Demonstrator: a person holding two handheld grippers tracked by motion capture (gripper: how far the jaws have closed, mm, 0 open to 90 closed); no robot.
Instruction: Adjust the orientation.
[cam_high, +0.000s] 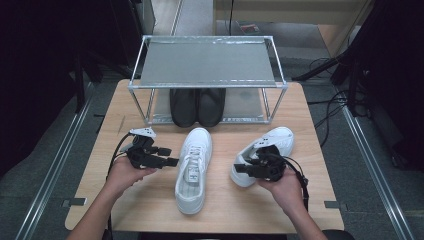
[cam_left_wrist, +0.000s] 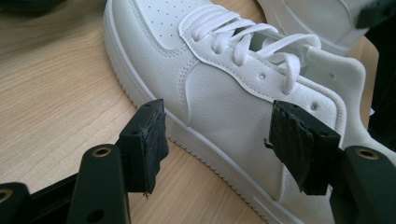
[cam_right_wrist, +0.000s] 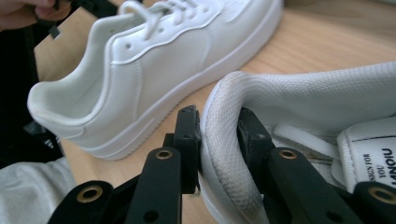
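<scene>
Right shoe (cam_high: 262, 150): on table (cam_high: 150, 200) at 3 o'clock of left shoe (cam_high: 194, 167), long axis toward 1; right gripper (cam_right_wrist: 219, 140) pinches its collar. Left gripper (cam_left_wrist: 215, 140) wide, empty, nearer left shoe.

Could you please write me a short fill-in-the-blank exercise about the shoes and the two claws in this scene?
1. The right claw is shut on the padded collar of a ____ sneaker.
2. The left claw is ____, its pads either side of the other sneaker without touching it.
3. A pair of ____ shoes sits on the lower level of the metal rack.

Missing words: white; open; black
</scene>
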